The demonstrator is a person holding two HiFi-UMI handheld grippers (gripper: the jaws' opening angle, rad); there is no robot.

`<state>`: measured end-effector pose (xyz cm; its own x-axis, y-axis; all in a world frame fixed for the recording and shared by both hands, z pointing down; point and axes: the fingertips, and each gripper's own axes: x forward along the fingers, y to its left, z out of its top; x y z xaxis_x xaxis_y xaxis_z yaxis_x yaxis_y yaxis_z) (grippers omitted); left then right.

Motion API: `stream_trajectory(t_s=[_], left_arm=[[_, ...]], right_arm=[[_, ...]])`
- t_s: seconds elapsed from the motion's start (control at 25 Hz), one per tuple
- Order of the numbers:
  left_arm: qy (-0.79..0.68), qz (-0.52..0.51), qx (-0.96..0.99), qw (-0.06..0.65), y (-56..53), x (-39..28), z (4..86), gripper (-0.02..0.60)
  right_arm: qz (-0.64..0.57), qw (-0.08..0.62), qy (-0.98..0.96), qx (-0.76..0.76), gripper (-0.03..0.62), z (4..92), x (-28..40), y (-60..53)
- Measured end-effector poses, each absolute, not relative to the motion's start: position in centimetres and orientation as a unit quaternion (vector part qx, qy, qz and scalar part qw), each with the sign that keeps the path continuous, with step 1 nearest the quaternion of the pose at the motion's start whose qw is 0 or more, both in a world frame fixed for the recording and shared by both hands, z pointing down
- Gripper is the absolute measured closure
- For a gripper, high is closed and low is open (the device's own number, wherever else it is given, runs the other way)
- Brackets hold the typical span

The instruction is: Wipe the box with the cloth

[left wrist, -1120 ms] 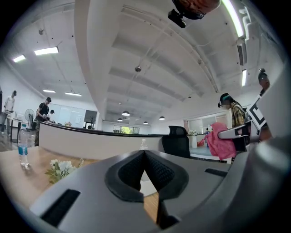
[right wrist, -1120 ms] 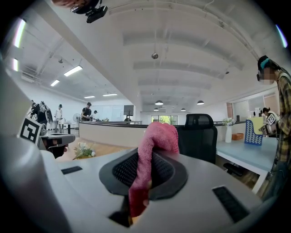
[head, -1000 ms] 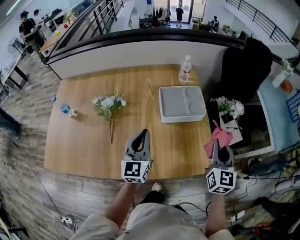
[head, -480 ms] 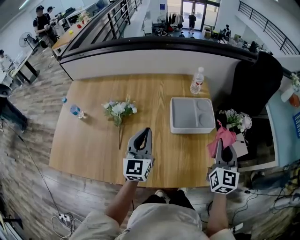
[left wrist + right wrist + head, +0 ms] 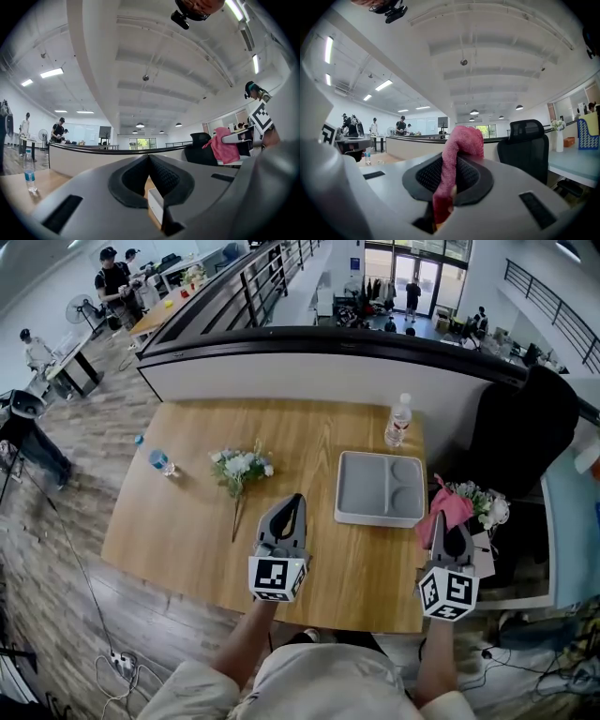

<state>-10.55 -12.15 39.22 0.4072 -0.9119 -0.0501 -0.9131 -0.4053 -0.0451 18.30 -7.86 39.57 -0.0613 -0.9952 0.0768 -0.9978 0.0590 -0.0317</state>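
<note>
A grey box (image 5: 380, 487) with two round dents in its lid lies flat on the wooden table (image 5: 187, 540), right of centre. My right gripper (image 5: 441, 518) is shut on a pink cloth (image 5: 448, 507) just past the table's right edge, right of the box. In the right gripper view the pink cloth (image 5: 454, 159) sticks up between the closed jaws. My left gripper (image 5: 292, 502) hovers over the table's near middle, left of the box, shut with nothing in it (image 5: 149, 159).
A flower sprig (image 5: 239, 470) lies left of centre. One water bottle (image 5: 398, 421) stands behind the box; another small bottle (image 5: 159, 460) lies at the far left. A black chair (image 5: 520, 442) and a side stand with flowers (image 5: 478, 502) are on the right.
The head view has shifted, so the table sits further right and lower in frame. Both grippers keep their pose; the right one still holds the cloth.
</note>
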Motion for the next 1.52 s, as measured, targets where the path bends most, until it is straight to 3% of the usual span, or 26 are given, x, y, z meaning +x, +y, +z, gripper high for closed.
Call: stream_trajectory(t_s=[0.84, 1.52], left_arm=[[0.587, 0.004, -0.809, 0.040, -14.9, -3.8, 38.1, 0.568], [0.580, -0.003, -0.813, 0.037, -16.0, -3.9, 39.0, 0.568]], right_arm=[[0.049, 0.017, -0.765, 0.642, 0.537, 39.8, 25.9, -12.2], [0.066, 0.023, -0.770, 0.634, 0.537, 41.7, 24.8, -13.4]])
